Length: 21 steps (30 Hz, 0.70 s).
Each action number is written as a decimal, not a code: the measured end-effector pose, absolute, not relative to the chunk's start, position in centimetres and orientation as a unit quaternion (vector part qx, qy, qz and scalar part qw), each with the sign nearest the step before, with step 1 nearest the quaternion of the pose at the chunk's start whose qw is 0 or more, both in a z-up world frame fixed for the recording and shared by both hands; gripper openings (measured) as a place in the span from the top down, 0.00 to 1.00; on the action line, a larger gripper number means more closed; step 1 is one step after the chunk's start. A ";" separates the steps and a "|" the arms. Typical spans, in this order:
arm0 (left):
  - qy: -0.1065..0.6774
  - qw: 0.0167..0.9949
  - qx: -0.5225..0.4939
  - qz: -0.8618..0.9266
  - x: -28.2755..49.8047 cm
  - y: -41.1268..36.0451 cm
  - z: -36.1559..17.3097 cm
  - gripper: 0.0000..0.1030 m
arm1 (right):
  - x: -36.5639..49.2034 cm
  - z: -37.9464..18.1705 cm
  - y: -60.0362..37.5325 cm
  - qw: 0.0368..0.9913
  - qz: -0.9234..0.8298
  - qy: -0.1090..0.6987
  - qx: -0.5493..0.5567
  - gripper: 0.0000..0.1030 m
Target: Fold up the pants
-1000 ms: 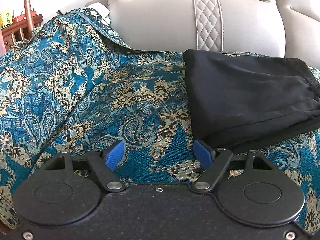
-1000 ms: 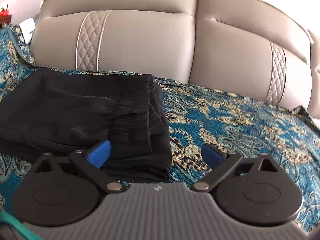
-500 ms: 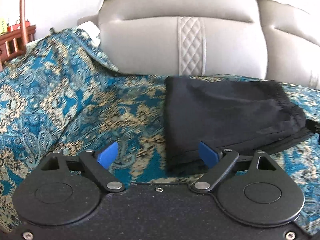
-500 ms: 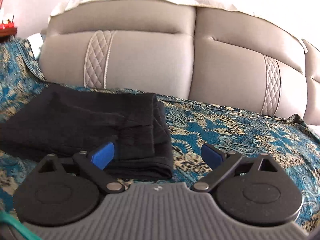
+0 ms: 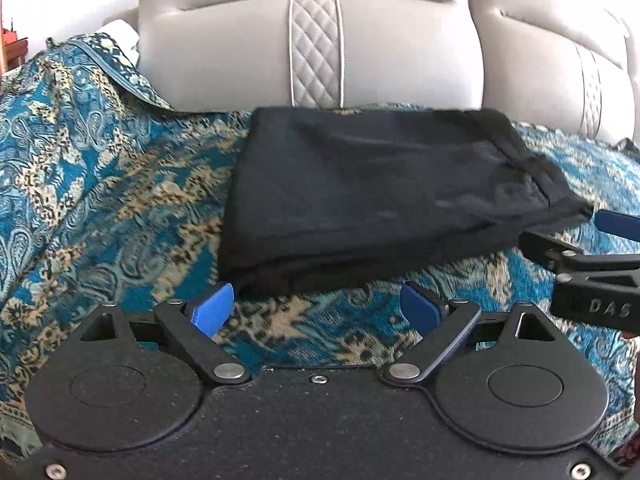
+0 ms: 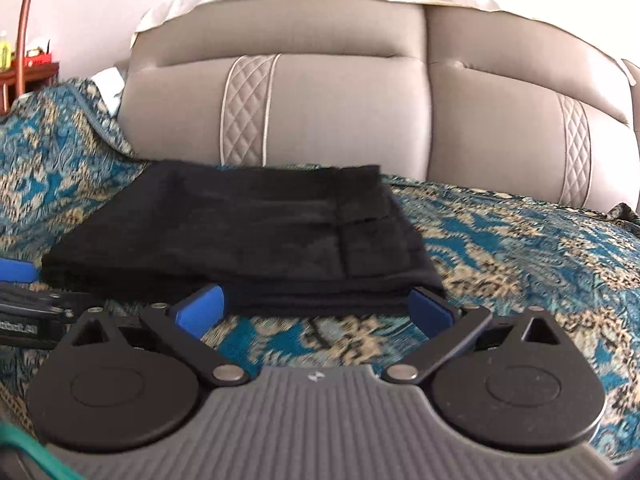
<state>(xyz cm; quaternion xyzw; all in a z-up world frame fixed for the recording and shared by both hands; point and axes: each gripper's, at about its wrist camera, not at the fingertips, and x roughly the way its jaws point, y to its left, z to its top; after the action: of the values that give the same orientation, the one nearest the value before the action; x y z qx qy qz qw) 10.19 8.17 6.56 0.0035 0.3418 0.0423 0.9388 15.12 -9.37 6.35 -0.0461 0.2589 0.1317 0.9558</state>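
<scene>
Grey padded sofa backrest is filling the top of the left wrist view, with a teal-and-gold paisley throw covering the seat below it. Folded black pants are lying flat on the throw, their far edge close under the backrest. Left gripper is hovering just in front of the near edge of the pants; its jaws have just been opening and are standing wide, nothing between them, only patterned cloth showing in the gap. Right gripper is entering at the right edge, beside the right-hand corner of the pants. Right wrist view: same backrest is spanning the frame, throw running out to the right, a reddish wooden post standing at far left. Pants are sitting left of centre as a neat stacked rectangle. Right gripper is facing the near folded edge, jaws spread wide and gripping nothing. Left gripper is showing at the left edge, just beside the near left corner of the pants.
</scene>
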 end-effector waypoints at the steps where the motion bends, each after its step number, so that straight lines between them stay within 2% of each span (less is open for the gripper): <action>1: 0.345 0.938 0.006 0.044 10.3 8.0 6.2 0.12 | 15.0 6.1 -9.1 0.955 0.133 0.260 -0.050 0.00; 3: 0.350 0.935 0.007 0.048 10.5 8.0 5.7 0.05 | 14.9 5.6 -8.8 0.954 0.132 0.263 -0.057 0.00; 8: 0.351 0.935 -0.013 0.048 10.8 8.5 5.3 0.01 | 15.1 4.7 -8.7 0.951 0.126 0.276 -0.056 0.00; 21: 0.341 0.940 -0.006 0.033 11.0 8.9 5.0 0.00 | 15.4 4.2 -9.0 0.949 0.142 0.276 -0.053 0.00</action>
<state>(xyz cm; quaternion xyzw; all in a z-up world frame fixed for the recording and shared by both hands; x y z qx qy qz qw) 11.04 8.91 4.99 -0.0064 0.3407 0.0330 0.9396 15.35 -9.02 4.18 -0.0528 0.2759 0.1423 0.9491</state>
